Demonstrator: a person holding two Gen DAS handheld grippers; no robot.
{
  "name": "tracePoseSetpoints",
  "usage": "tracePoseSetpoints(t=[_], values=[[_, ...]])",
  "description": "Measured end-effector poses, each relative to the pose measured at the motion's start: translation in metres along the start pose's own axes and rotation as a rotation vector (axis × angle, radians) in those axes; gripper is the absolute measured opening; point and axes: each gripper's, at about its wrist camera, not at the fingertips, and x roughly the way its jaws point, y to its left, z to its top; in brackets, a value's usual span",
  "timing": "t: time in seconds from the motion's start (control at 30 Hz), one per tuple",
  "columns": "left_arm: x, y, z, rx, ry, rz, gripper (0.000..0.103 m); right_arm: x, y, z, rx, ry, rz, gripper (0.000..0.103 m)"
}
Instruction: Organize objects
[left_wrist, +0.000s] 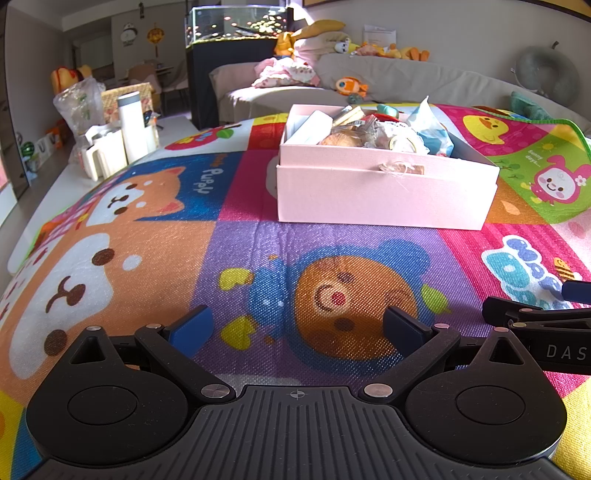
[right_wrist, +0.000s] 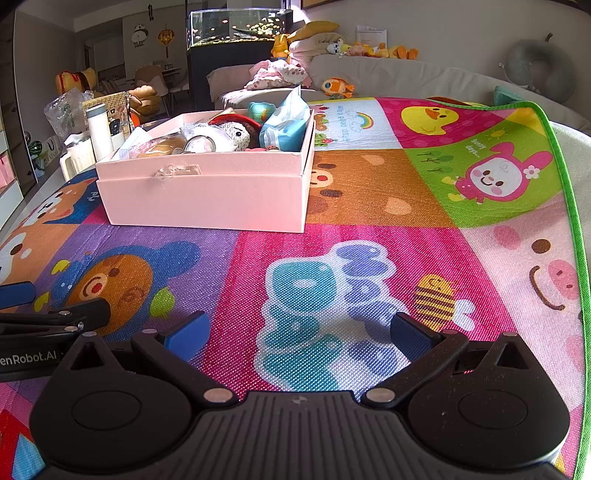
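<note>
Left wrist view showed us our left gripper (left_wrist: 297, 326) with its blue fingers spread wide and nothing between them, low over the cartoon play mat (left_wrist: 236, 251). Ahead on the mat sat the pink box (left_wrist: 384, 195), heaped with small objects. In the right wrist view our right gripper (right_wrist: 297, 330) was equally spread and empty, the box off to its left.

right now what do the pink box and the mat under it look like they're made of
The pink box looks like matte paperboard: flat unglossy walls, crisp folded corners, and a torn scuffed patch on its front. The mat looks like printed foam or woven plastic sheet with a fine dimpled weave texture and a stitched green edge; which one is hard to tell.
</note>
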Motion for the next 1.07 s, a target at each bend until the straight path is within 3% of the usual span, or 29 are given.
tracePoseSetpoints(t=[1.07], values=[[0.0009, -0.0007, 0.001, -0.001, 0.001, 0.004, 0.102, -0.0001, -0.0002, -0.0001, 0.0, 0.0, 0.0, 0.103]])
